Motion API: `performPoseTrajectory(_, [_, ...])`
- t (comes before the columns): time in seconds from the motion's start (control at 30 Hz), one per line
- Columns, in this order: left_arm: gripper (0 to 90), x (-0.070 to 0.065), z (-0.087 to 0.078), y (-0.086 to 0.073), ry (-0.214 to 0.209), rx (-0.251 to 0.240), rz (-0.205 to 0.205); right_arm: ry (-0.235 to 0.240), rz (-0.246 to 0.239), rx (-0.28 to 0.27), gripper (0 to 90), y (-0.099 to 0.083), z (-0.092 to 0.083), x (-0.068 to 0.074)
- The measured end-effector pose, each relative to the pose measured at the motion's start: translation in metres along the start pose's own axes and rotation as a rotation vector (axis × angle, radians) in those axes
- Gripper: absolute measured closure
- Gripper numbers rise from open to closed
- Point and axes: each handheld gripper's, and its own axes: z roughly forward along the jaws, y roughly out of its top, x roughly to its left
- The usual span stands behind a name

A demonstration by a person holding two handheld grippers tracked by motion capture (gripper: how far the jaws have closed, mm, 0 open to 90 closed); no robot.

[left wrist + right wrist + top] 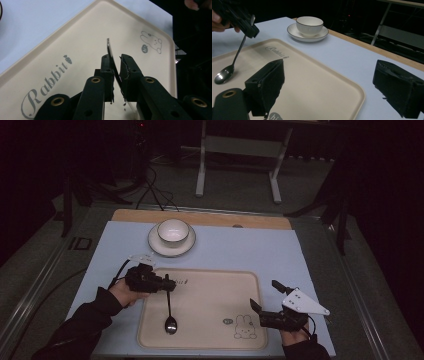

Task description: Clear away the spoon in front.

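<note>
spoon (170, 312) | we see its bowl resting on the beige tray (210, 290), handle raised | our left gripper (169, 283) pinches the handle tip | our right gripper (265, 296) spread wide, empty, at the tray's right edge

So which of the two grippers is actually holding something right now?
The left gripper: its jaws are closed on the spoon handle, bowl end resting on the tray. The right gripper hangs wide open with nothing between its jaws.
</note>
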Motion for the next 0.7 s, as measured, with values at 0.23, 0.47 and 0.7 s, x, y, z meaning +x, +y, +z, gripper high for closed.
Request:
performPoseTrajectory(0.23, [78.3,0.012,0.014,-0.012,0.033,-0.040,-0.072,0.010,0.006,0.001,10.2,0.000,0.000,0.000])
performPoseTrajectory(0.47, [75.7,0.019,0.024,-0.019,0.094,-0.071,-0.108,0.021,0.013,0.003,10.2,0.000,0.000,-0.001])
performPoseTrajectory(0.7, [72.4,0.019,0.034,-0.021,0.187,-0.044,-0.137,0.028,0.017,0.009,10.3,-0.001,0.001,-0.001])
